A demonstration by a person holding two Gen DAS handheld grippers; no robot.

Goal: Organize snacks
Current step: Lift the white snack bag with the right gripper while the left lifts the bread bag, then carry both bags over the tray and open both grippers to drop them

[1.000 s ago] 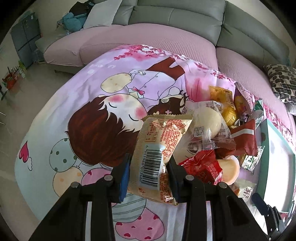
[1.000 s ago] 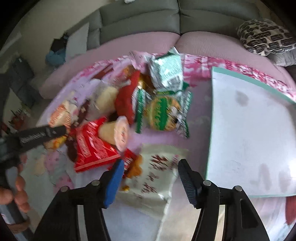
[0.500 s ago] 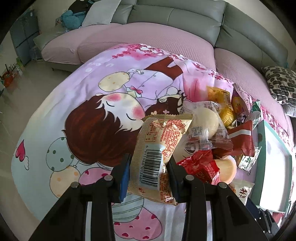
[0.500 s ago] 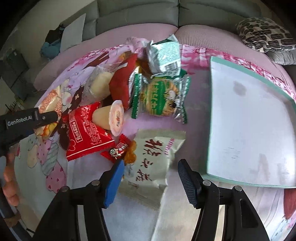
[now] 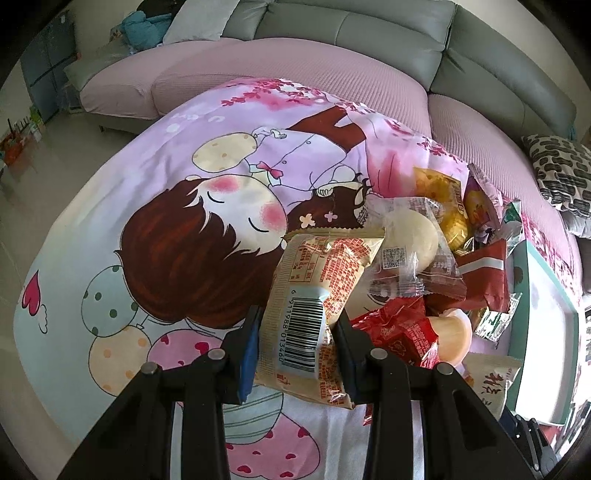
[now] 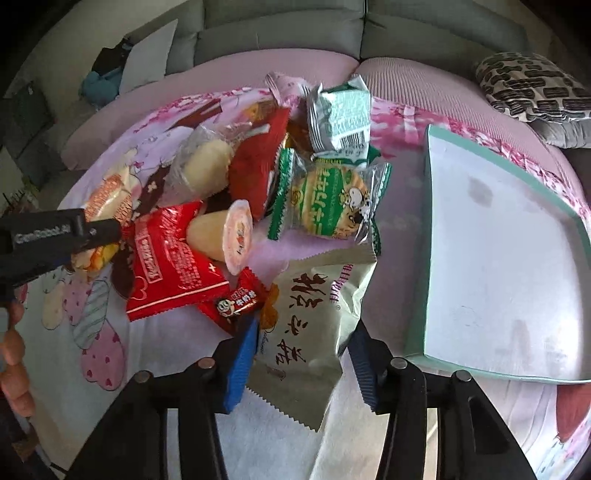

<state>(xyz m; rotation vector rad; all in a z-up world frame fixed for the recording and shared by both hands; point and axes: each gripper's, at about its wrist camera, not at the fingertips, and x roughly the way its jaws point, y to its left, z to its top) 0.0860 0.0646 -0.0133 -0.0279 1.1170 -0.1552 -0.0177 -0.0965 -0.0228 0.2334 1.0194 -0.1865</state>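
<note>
My left gripper (image 5: 297,347) is shut on a beige and orange snack packet (image 5: 317,280), barcode side up, at the left edge of a snack pile on a cartoon-print cloth (image 5: 166,206). That gripper also shows at the left of the right wrist view (image 6: 74,236). My right gripper (image 6: 303,354) straddles a cream packet with dark characters (image 6: 314,317). Its jaws are closing, with the packet between them and a sliver of gap still at the right pad. A white tray with a teal rim (image 6: 428,258) lies just to the right.
The pile holds a red packet (image 6: 173,258), a jelly cup (image 6: 229,232), a green biscuit packet (image 6: 328,201), a small red candy (image 6: 236,302), a silver-green packet (image 6: 343,118) and a wrapped bun (image 5: 410,232). A grey sofa (image 5: 369,33) stands behind, with a patterned cushion (image 6: 535,88).
The right gripper has come in over the cream packet and its jaws have narrowed around it. The left gripper still holds the barcode packet in the same spot.
</note>
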